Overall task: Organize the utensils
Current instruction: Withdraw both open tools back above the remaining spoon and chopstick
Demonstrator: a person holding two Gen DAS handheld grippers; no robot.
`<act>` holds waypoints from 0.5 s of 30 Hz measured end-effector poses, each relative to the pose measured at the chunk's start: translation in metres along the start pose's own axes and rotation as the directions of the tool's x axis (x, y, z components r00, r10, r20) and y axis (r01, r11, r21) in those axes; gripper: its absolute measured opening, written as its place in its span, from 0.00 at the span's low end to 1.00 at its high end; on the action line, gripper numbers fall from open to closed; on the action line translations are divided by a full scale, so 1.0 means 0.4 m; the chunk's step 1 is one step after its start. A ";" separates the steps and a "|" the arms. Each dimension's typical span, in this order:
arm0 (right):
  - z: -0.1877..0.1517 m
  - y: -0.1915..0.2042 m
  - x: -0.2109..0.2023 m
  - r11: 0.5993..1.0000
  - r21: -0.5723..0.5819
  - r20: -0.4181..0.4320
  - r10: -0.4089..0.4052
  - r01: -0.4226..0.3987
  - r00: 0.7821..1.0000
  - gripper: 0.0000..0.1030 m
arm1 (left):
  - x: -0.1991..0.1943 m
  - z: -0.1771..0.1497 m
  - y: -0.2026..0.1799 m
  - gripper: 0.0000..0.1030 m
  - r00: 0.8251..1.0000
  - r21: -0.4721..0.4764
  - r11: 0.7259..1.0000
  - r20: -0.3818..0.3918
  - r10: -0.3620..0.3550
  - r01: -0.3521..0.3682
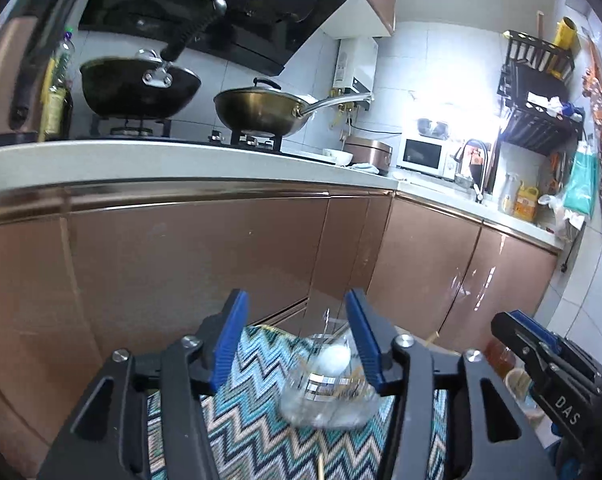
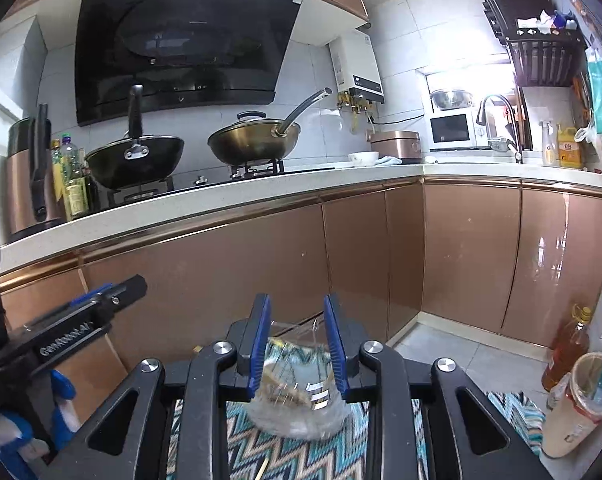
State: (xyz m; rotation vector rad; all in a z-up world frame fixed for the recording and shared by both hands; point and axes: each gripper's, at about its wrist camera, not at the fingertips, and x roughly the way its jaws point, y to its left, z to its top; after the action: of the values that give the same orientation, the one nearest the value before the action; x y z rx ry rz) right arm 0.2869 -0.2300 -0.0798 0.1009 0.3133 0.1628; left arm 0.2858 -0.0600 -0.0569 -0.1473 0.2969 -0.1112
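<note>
Barely begun: left tongs [image 1: 297, 344] wide apart, empty; right tongs [image 2: 297, 344] closed around clear bag [image 2: 297, 400] of sticks above near cloth [image 2: 285, 456].

clear bag [image 2: 297, 400] blurred; contents unclear; mat [image 2: 301, 452] cut off.

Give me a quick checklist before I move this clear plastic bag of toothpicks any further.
1. Right claw around the clear plastic bag: ok, blue pads flank it.
2. Firm pinch: cannot tell.
3. Left claw free: ok, open, bag between its fingers.
4. Bag closed: cannot tell, blurred.
5. Zigzag cloth below: ok.
6. Paper cup apart: ok, off to the right.
</note>
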 end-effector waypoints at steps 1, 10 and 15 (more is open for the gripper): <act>-0.004 0.004 -0.015 1.000 0.002 -0.006 0.000 0.000 1.000 0.29 | -0.029 -0.005 0.002 0.52 1.000 0.010 1.000 -0.004 0.011 -0.011; -0.050 0.054 -0.157 1.000 0.023 -0.073 0.006 -0.004 0.997 0.29 | -0.253 -0.059 0.035 0.55 0.999 0.051 0.998 -0.009 0.040 -0.040; -0.081 0.081 -0.214 1.000 0.025 -0.106 0.012 -0.009 0.994 0.32 | -0.329 -0.083 0.050 0.57 0.998 0.079 0.995 -0.003 0.069 -0.068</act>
State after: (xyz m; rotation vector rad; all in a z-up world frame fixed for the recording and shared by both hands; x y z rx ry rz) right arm 0.1919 -0.2107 -0.0810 0.1186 0.4209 0.1752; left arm 0.1524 -0.0276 -0.0543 -0.0588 0.3021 -0.0553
